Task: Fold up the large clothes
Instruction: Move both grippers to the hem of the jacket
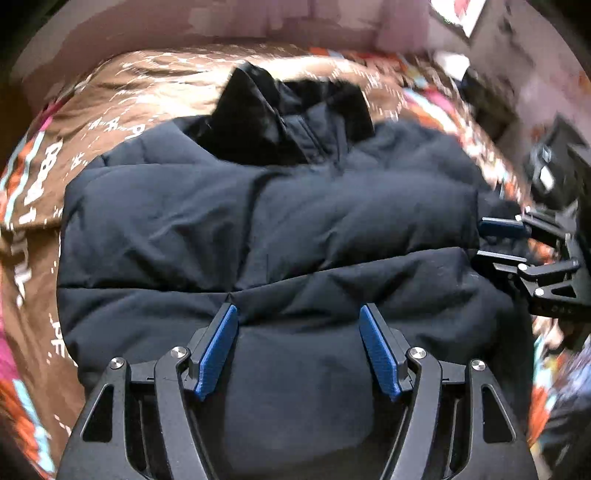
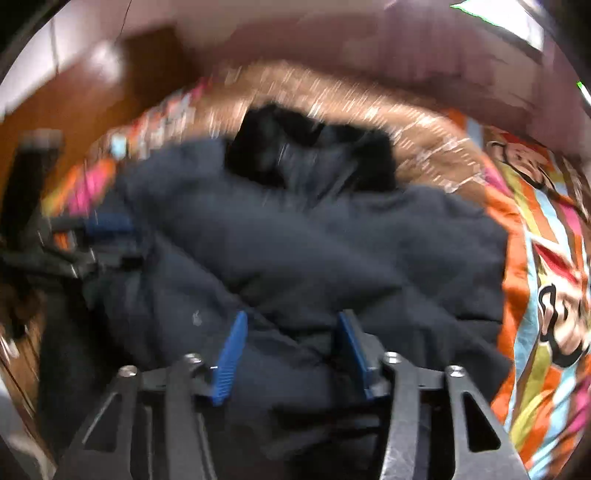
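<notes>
A dark navy puffer jacket [image 1: 295,206] lies folded into a bulky block on the bed, its black collar [image 1: 266,122] at the far end. My left gripper [image 1: 297,308] hovers over the jacket's near edge, jaws wide open, with nothing pinched. My right gripper [image 1: 482,239] is at the jacket's right side, its fingers apart. In the blurred right wrist view the right gripper [image 2: 293,315] is open above the jacket [image 2: 314,240]. There the left gripper [image 2: 122,240] shows at the jacket's left edge.
The jacket rests on a brown bedspread [image 1: 110,110] with white lettering and a bright cartoon border [image 2: 535,258]. A pink wall [image 1: 258,22] runs behind the bed. Brown wooden furniture [image 2: 92,92] stands at the far left.
</notes>
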The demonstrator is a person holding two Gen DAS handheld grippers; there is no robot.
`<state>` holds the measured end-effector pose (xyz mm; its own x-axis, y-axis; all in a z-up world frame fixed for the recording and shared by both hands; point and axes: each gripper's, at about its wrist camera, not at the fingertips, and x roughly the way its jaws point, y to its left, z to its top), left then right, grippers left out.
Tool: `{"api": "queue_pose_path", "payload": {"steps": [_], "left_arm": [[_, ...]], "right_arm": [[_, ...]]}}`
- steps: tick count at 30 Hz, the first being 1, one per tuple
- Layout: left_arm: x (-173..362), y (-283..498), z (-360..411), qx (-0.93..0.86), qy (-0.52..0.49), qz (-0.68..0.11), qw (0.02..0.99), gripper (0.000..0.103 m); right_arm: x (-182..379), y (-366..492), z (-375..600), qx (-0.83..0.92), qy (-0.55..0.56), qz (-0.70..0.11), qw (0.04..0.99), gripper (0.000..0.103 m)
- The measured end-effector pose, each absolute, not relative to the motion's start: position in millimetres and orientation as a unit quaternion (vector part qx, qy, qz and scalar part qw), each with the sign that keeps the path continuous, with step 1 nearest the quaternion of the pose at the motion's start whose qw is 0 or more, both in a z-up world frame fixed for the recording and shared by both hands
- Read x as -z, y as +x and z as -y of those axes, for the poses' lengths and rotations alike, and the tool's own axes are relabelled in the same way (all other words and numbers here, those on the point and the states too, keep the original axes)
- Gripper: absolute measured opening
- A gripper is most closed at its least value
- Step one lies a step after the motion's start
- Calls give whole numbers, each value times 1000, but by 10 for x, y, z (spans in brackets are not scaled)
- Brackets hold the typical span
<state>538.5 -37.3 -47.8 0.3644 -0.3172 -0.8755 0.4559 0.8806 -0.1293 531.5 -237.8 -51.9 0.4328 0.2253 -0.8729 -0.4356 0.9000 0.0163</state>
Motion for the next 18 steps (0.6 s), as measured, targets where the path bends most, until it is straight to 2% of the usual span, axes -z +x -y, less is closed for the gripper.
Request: {"api": "queue_pose_path", "payload": {"steps": [7,14,18], "left_arm": [[694,5274,439,216,106,-526,816,62],[959,5381,563,207,164,-531,805,63],[898,5446,506,215,155,-551,792,64]], "right_arm": [[904,5369,2338,-198,-120,-544,807,46],[1116,5399,2275,-215,-151,-541,799,47],[1047,5388,2323,-223,-139,-532,805,47]]}}
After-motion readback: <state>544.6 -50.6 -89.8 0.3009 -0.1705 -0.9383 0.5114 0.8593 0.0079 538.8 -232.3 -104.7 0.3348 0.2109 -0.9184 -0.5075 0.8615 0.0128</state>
